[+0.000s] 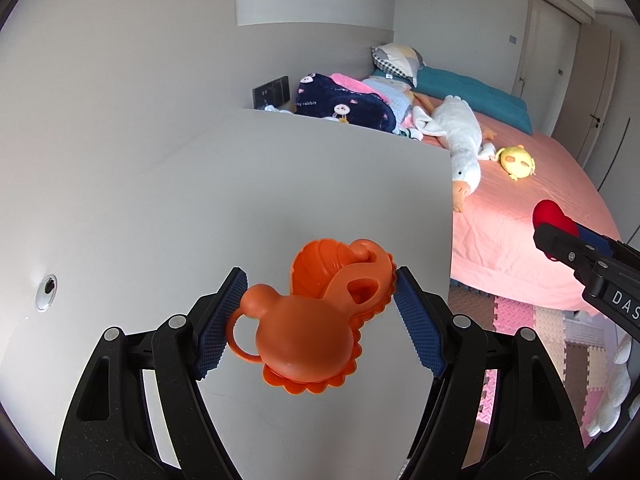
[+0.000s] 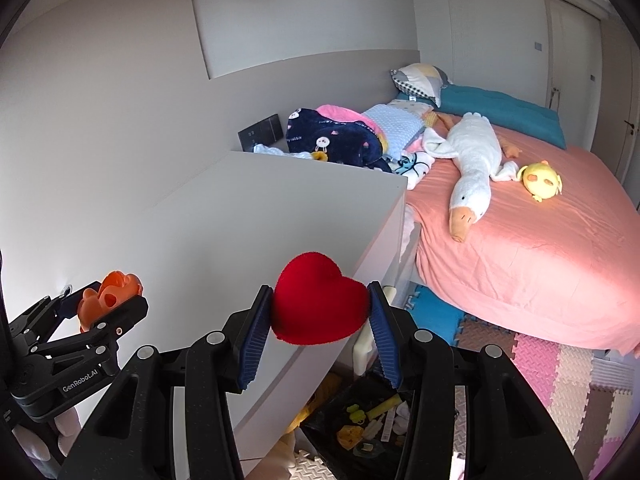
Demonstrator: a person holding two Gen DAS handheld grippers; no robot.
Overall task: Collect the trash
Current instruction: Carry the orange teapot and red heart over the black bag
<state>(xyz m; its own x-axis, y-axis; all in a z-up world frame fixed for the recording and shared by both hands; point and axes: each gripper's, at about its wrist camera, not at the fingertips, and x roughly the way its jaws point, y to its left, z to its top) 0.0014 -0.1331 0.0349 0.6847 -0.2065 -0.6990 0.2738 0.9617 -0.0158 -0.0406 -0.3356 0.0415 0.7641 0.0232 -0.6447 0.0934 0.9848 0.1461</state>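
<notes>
Grippers, both loaded, are hovering above a smooth white cabinet top (image 1: pixel 280 200). Left gripper (image 1: pixel 320 312) is clenching an orange moulded-plastic toy (image 1: pixel 320 320), glossy, with scalloped rims and a ring handle. Right gripper (image 2: pixel 320 316) is pinching a red heart (image 2: pixel 318 304), matte and plush-looking. Carrying appears to be the step in hand. Next, each item probably needs lowering into the dark litter-filled bin (image 2: pixel 368 420) below the cabinet's near right edge. Farther right, a pink bed (image 2: pixel 540 260) is holding a fluffy white goose (image 2: pixel 476 164).
</notes>
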